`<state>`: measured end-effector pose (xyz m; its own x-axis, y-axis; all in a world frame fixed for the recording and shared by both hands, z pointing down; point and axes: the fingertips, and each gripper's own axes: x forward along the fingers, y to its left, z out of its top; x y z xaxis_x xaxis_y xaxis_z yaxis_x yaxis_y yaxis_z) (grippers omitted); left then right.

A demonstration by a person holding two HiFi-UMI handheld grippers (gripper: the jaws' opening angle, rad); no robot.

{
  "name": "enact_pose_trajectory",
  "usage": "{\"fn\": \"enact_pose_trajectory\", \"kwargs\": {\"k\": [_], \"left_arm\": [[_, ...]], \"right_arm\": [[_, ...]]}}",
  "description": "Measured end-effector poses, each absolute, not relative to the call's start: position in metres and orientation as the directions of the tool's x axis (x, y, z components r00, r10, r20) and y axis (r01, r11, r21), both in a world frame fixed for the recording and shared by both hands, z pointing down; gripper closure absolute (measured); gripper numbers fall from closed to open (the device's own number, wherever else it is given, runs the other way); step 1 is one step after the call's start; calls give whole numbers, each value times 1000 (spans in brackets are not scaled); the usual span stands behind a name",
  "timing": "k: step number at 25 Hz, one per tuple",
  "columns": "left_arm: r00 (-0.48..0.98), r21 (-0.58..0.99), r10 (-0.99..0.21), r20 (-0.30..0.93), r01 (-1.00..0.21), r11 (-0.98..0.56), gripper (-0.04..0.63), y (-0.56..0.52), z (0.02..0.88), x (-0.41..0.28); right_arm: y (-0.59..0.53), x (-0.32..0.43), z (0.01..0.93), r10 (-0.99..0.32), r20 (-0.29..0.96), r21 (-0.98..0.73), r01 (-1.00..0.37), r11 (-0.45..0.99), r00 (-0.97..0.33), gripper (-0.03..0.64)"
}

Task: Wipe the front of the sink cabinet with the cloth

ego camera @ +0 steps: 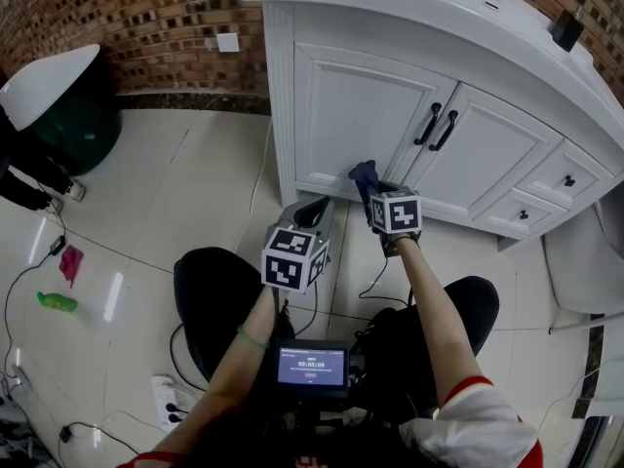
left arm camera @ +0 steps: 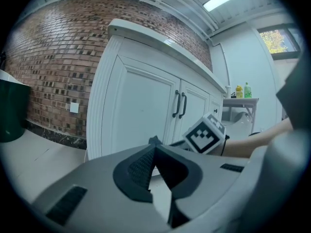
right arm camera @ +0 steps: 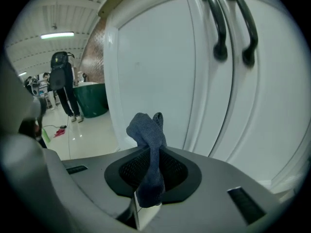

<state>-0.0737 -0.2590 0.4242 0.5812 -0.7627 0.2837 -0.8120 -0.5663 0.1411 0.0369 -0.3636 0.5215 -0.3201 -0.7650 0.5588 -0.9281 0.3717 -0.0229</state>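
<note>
the white sink cabinet (ego camera: 363, 115) stands ahead with its doors shut. the right gripper (right arm camera: 151, 166) has its fingers clamped on the blue cloth (right arm camera: 146, 130), whose bunched end sits by the left door's lower panel; contact is unclear. the left gripper (left arm camera: 154, 154) hangs lower, fingers together on nothing. the cloth looks light, soft and floppy, so a mid-fold pinch should leave a wad free for rubbing

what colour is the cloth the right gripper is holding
Dark blue-grey, a plain knit-looking cloth; it shows best in the right gripper view.

Left tool (ego camera: 316, 207) closed, held low, right tool (right arm camera: 154, 155) extended forward, clamping cloth (right arm camera: 147, 129)
</note>
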Motion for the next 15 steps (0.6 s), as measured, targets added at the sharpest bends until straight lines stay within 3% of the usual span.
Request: {"fn": "enact_pose_trajectory", "kwargs": {"k": [9,15], "left_arm": [[606,113,-747,275,-792,-600,575,-244,410,-51],[614,95,-743,266,-784,-614,575,-234,400,-41]], "right_arm": [[-348,65,305,-913,181,84,-919,385,-366,554],[-335,105,231,-949,65,132,-940,315,-309,554]]}}
